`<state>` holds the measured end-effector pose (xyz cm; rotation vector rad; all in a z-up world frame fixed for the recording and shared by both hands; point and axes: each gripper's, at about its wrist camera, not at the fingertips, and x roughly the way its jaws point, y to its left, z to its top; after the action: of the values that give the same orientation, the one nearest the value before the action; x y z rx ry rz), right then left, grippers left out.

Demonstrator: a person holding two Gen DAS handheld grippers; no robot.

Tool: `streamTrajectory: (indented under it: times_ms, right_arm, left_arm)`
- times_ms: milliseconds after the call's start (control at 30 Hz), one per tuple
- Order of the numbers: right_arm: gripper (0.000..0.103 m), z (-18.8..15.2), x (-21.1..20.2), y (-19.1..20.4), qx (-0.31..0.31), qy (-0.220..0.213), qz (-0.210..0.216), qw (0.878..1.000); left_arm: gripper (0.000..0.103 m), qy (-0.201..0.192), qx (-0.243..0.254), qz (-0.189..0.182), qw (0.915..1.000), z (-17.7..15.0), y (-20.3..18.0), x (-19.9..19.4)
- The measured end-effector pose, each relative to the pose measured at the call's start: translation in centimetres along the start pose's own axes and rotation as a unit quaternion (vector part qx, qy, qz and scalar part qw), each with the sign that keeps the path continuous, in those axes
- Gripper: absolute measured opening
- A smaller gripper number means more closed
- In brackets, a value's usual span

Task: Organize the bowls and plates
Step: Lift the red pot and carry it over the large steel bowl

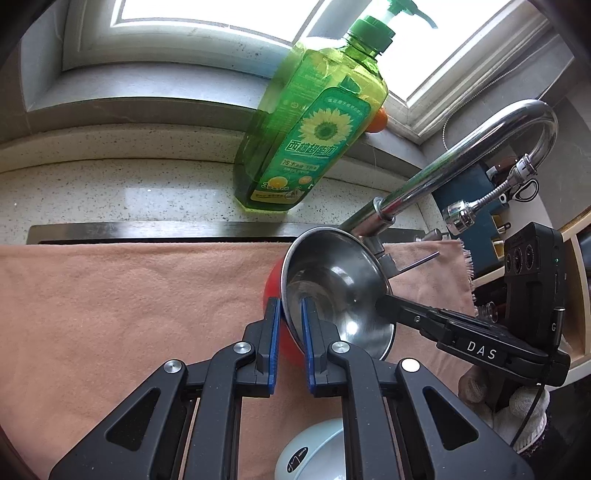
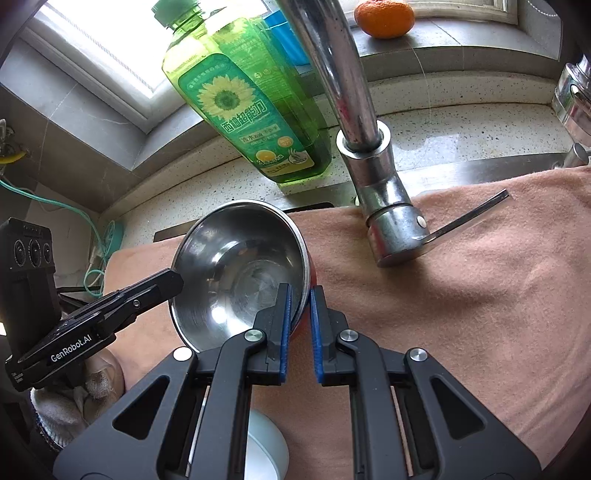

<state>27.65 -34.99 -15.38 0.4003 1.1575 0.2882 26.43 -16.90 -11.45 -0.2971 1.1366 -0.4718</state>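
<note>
Bowl gripped by both grippers above the towel

Steel lines the inside of the bowl (image 1: 332,291), red covers its outside, and it is held tilted on edge above the pinkish towel (image 1: 129,314) that is spread over the sink area. The left gripper (image 1: 288,325) has its blue-padded jaws closed on one side of the rim, one pad against the steel interior and the other against the red outer wall. The right gripper (image 2: 300,317) grips the opposite side of the rim in the same manner, jaws closed with the bowl wall between the pads. Each gripper shows in the other's view reaching to the far rim.

A second, pale bowl (image 1: 314,450) lies upside down on the towel below the grippers, near the towel's near edge, partly hidden behind the gripper bodies.

Behind the towel's far edge, a green bottle of dish soap (image 1: 310,122) with a sunflower label stands on the speckled tabletop (image 1: 110,184), beside the base of the chrome faucet (image 2: 369,147). The faucet's lever handle (image 2: 472,214) reaches out over the towel. An orange fruit (image 2: 384,18) sits on the window ledge (image 2: 461,40) behind the bottle. White-gloved hands hold the grippers at the frame edges.
</note>
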Motion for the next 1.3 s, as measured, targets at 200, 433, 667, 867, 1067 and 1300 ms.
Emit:
streamTrajectory:
  times_ms: [200,433,667,867,1067,1300]
  right_arm:
    - [0.010,-0.8,-1.8,2.6,-0.016,-0.014,-0.001,1.000]
    - [0.010,-2.6,-3.3,6.7,-0.037,-0.024,0.002,0.999]
    - [0.010,-5.4,-3.4,12.0,-0.066,-0.024,0.009,0.997]
    - [0.010,-7.7,-2.7,16.5,-0.097,-0.015,0.019,0.995]
    - [0.010,-9.4,-1.6,21.7,-0.133,-0.003,0.041,0.990]
    - [0.010,-11.3,0.4,27.7,-0.182,0.021,0.063,0.981]
  left_arm:
    - [0.010,-0.020,0.010,-0.003,0.9997,-0.7,-0.1,-3.1]
    - [0.010,-0.038,0.014,-0.004,0.9992,-2.4,0.8,-7.1]
    - [0.010,-0.057,0.003,0.002,0.9984,-5.1,3.3,-11.5]
    - [0.010,-0.074,-0.013,0.014,0.9971,-7.8,6.1,-15.3]
    - [0.010,-0.096,-0.045,0.030,0.9939,-10.6,9.5,-19.7]
    - [0.010,-0.124,-0.087,0.055,0.9869,-13.7,13.2,-24.1]
